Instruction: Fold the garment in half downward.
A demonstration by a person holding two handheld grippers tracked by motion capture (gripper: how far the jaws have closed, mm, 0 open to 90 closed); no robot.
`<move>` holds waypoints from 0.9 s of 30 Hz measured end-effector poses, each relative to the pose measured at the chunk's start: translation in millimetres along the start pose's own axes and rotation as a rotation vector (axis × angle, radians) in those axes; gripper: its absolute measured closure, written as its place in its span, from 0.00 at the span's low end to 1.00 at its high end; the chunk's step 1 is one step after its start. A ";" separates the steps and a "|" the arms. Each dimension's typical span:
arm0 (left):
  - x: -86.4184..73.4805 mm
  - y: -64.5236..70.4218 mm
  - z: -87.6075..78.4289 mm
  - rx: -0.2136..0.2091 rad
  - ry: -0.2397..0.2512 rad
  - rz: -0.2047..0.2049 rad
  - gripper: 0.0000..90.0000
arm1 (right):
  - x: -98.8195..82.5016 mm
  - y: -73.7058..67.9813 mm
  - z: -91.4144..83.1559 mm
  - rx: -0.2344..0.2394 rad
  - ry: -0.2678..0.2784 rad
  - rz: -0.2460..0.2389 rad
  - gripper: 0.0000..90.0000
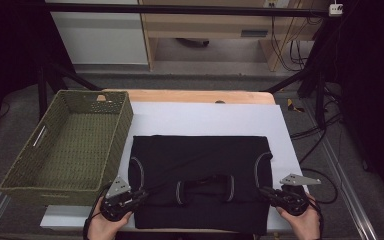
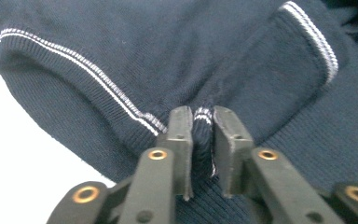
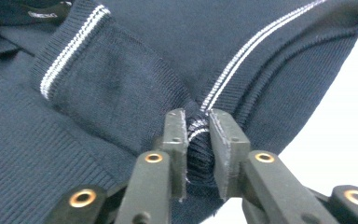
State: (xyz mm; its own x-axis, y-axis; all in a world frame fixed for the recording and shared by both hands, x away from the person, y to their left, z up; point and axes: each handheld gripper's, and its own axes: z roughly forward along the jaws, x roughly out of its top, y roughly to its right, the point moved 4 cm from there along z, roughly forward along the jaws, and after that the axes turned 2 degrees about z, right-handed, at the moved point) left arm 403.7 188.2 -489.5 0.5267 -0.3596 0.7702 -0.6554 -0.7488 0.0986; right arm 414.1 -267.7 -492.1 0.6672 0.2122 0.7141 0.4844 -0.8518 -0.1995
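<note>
**Both hand-held grippers pinching a dark knit sweater at its near corners**

A small label sits at the upper left of the right gripper view, near the sweater's collar; its pale lettering is too blurred to read. No other writing can be made out.

The dark navy knit sweater (image 1: pixel 200 175) lies folded flat on a white sheet (image 1: pixel 205 117) covering the wooden table (image 1: pixel 190 95), with its white-striped ribbed trim showing at both sides and near the middle of the front fold. On the table it sits at about 6 o'clock, toward the person's edge.

The left hand-held gripper (image 1: pixel 139 196) reaches the sweater's near left corner, at about 7 o'clock of the garment. In the left gripper view its jaws are closed narrow on a bunched fold of ribbed knit (image 2: pixel 201 140), a bit of white stripe caught between them.

The right hand-held gripper (image 1: pixel 266 192) meets the near right corner, at about 5 o'clock of the garment. In the right gripper view its jaws likewise clamp a gathered ridge of striped ribbing (image 3: pixel 198 144), with the white sheet showing beyond the sweater's edge.

A person's hands (image 1: pixel 105 225) hold both tools from the bottom edge.

A green woven basket (image 1: pixel 30 165) with cut-out handles stands at 9 o'clock of the sweater, just beside it, partly overhanging the table's left side.
</note>
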 end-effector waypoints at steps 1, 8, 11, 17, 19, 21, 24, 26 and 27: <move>1.3 0.0 0.0 0.001 0.013 -0.003 0.78 | 0.3 0.3 0.0 -0.008 0.007 -0.005 0.77; 24.0 3.2 4.8 -0.012 0.095 0.032 0.36 | 24.1 -12.4 -2.2 0.023 0.134 -0.051 0.47; 34.1 10.4 10.8 -0.043 0.101 0.062 0.28 | 36.6 -22.5 9.0 0.057 0.139 -0.065 0.43; 40.4 35.2 39.6 -0.119 0.033 0.129 0.28 | 50.7 -31.7 42.0 0.070 0.070 -0.086 0.43; 40.3 39.5 48.2 -0.130 0.003 0.150 0.35 | 51.5 -30.2 51.8 0.071 0.043 -0.090 0.46; 40.3 40.1 55.8 -0.142 -0.025 0.147 0.45 | 50.3 -29.0 57.2 0.071 0.020 -0.079 0.50; 38.9 39.0 62.0 -0.141 -0.058 0.156 0.60 | 47.4 -28.3 62.5 0.077 -0.011 -0.101 0.61; 37.2 38.3 62.9 -0.138 -0.080 0.159 0.72 | 44.8 -29.8 64.7 0.087 -0.026 -0.107 0.69; 36.8 38.3 62.4 -0.141 -0.084 0.155 0.80 | 43.6 -30.1 64.7 0.080 -0.038 -0.128 0.76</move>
State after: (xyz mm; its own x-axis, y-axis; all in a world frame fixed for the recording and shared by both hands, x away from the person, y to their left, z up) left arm 431.7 111.6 -496.7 0.4529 -0.5139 0.7285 -0.7984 -0.5975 0.0747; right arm 465.3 -201.8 -498.4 0.6173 0.3356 0.7115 0.6092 -0.7762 -0.1625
